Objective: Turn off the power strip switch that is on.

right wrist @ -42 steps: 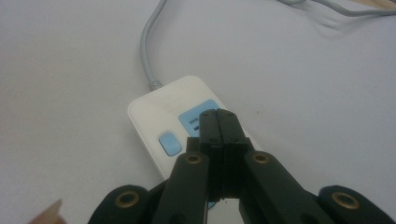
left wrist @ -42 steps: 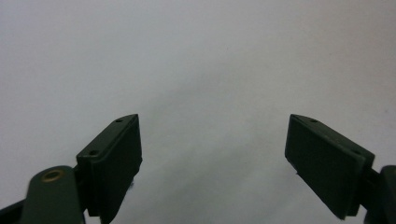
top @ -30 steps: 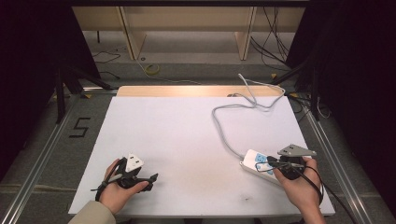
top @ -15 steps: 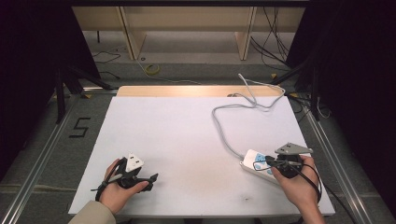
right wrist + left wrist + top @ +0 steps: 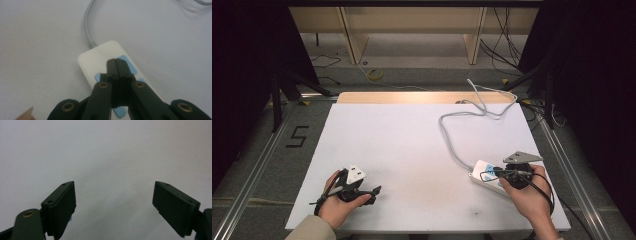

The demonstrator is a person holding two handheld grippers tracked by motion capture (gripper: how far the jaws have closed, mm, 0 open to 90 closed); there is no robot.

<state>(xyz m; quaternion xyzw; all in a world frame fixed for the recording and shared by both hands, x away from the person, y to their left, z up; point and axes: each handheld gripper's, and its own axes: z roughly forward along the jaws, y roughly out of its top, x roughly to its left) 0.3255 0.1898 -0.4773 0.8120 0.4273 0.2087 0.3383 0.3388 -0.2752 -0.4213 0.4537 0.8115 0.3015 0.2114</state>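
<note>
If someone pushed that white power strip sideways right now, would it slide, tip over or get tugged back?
The power strip looks flat and low, so it would probably slide on the table, not tip. Its grey cable lies in slack curves, so it likely flexes and drags rather than pulling back. The right gripper, jaws closed, is above the strip and might pin it.

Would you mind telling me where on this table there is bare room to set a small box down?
The widest free patch is the table centre and far left, between the left tool and the grey cable. The near edge between both hands is bare too. The right side is crowded: the power strip lies under the right tool, with cable loops beyond it.
</note>
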